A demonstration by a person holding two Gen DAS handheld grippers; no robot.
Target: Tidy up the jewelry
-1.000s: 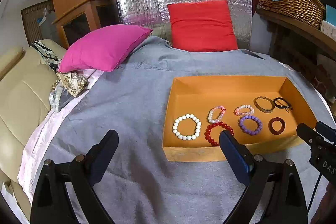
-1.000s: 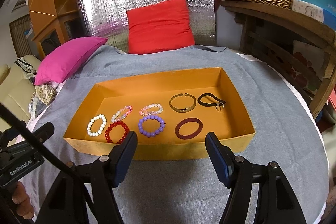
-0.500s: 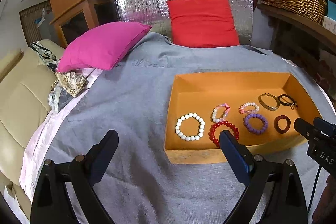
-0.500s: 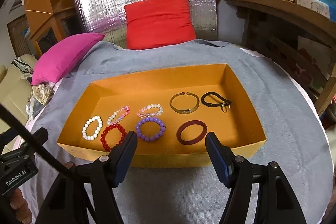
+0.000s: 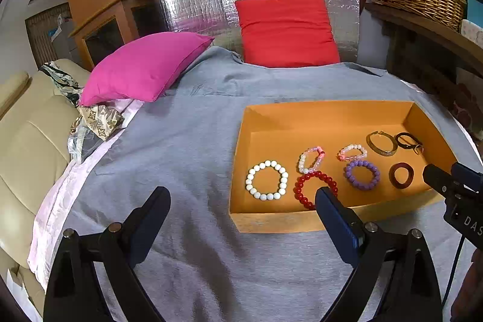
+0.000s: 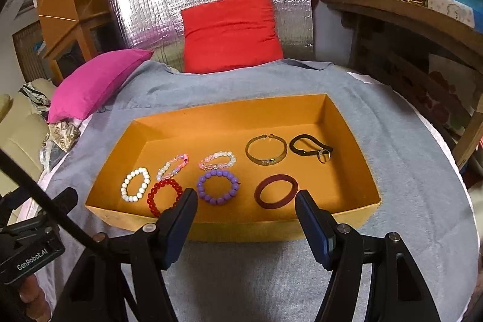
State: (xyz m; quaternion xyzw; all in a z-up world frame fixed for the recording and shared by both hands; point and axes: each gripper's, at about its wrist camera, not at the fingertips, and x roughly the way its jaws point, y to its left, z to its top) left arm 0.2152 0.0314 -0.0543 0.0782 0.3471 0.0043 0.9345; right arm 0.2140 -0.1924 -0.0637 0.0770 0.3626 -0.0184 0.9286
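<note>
both grippers' jaws wide, empty, near orange tray (image 6: 241, 228) w/ bracelets

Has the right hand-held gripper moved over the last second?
Yes. The right hand-held gripper has advanced toward the orange box: its fingertips now overlap the box's near wall, which sat clear beyond them earlier.

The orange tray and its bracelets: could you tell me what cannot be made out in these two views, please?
- Red bead bracelet: its near arc is hidden in both wrist views by a gripper finger.
- Gold bangle: engraving too small to read.
- Black cord bracelet: its charm is too small to identify.
- Orange tray: near wall partly covered by right gripper fingers.
</note>
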